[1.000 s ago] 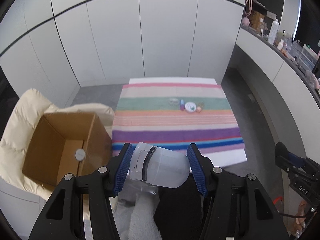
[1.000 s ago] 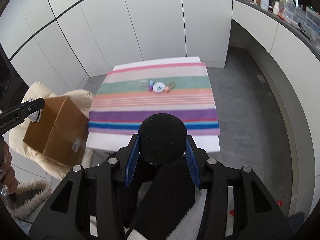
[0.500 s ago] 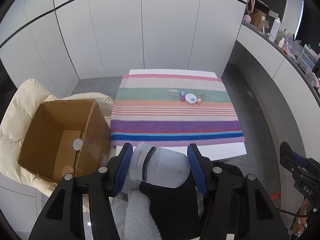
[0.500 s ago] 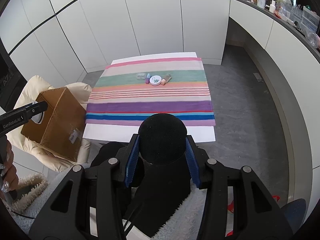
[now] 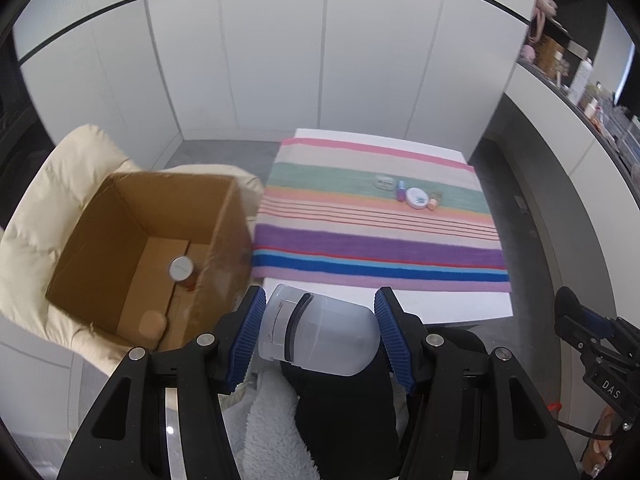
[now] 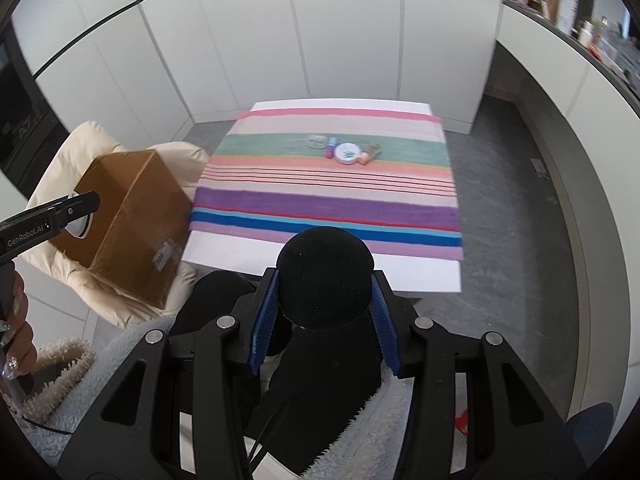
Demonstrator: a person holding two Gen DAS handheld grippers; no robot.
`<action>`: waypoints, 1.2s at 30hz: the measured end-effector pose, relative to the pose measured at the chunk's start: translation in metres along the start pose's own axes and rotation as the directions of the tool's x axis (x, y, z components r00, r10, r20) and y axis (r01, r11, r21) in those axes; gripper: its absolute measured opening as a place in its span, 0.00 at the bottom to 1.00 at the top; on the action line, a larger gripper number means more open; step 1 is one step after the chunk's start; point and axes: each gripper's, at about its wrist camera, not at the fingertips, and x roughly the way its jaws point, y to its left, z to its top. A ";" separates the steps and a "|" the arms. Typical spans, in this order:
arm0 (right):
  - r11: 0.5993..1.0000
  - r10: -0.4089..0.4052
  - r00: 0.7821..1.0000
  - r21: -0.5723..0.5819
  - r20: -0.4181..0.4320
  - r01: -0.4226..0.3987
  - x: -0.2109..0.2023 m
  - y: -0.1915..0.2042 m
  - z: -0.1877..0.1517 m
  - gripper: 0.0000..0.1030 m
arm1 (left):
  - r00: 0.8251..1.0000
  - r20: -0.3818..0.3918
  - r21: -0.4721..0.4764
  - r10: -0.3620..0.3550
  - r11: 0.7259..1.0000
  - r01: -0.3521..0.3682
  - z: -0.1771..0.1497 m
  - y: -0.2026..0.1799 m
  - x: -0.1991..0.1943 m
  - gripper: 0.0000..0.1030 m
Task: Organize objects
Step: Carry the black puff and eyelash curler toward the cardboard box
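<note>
One cardboard box (image 5: 132,240) at left holds two containers. Four small items (image 5: 412,196) sit in a row on one striped cloth (image 5: 380,248), far side. Two grippers each clamp one object.

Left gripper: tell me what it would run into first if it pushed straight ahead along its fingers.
Probably the near edge of the white table, just beyond the frosted container the left gripper holds; the cardboard box lies off to the left. Depth is uncertain.

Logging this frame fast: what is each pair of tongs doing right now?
Left tongs: closed on a translucent frosted plastic container lying sideways.
Right tongs: closed on a round black matte object.
</note>
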 end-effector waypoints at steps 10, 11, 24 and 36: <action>0.979 0.096 0.994 -0.178 -0.047 -0.103 0.031 0.092 0.018 0.45 | 0.996 -0.026 -0.159 0.080 0.984 -0.083 -0.026 0.088 -0.004 0.56; 0.973 0.108 0.993 -0.199 -0.054 -0.116 0.035 0.104 0.020 0.45 | 0.996 -0.029 -0.176 0.089 0.980 -0.092 -0.030 0.098 -0.005 0.56; 0.833 0.249 0.957 -0.472 -0.147 -0.290 0.072 0.269 0.025 0.45 | 0.984 -0.063 -0.388 0.166 0.904 -0.178 -0.069 0.211 -0.017 0.56; 0.781 0.245 0.952 -0.545 -0.185 -0.306 0.103 0.328 0.043 0.45 | 0.987 -0.081 -0.416 0.140 0.895 -0.161 -0.039 0.244 0.013 0.56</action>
